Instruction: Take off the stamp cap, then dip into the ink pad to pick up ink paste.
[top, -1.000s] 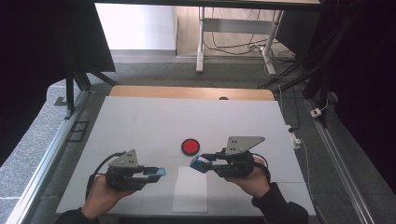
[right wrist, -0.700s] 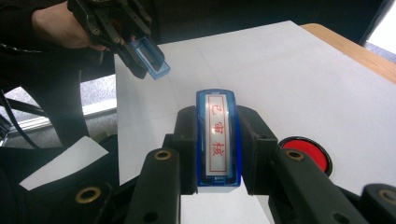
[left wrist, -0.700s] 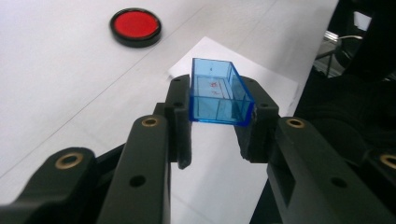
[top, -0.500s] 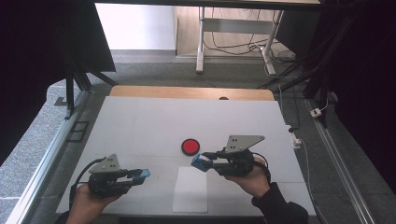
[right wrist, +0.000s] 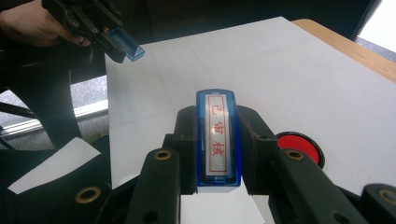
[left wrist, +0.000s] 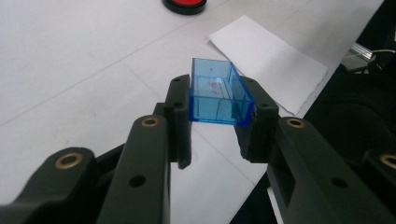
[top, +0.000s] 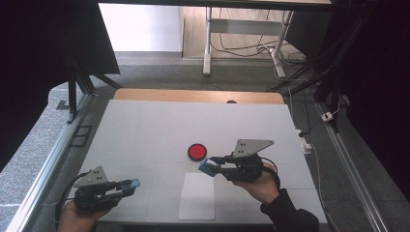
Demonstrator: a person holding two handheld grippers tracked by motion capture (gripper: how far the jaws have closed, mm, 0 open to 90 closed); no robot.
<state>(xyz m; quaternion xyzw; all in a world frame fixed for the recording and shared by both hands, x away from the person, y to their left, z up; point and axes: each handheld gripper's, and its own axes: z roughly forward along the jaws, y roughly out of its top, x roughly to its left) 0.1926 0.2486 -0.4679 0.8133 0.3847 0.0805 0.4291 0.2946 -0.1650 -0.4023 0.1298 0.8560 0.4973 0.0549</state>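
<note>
My left claw pinches the empty blue cap of a stamp, its jaws pressed on the cap's two long sides, hollow side facing away from me. My right claw pinches the stamp body itself, jaws pressed on its blue flanks, the white face with red characters turned upward. A second ago the two claws stood tip to tip near the middle of the tabletop, just above the white paper sheet; now the left hand has drawn off toward 8 o'clock and sits near the tabletop's front left corner, while the right has kept its place just beyond the sheet's top right corner. The gap between cap and stamp has thus gone from almost nothing to well apart.

I read this as the uncapping step completed: the stamp's printing face is bare and free. The red ink pad lies at 10 o'clock of the right claw, just beside it, and the sheet lies at 7 o'clock of that claw. What remains, in my judgement, is to ink the face and press it on the sheet, with the cap parked aside.
</note>
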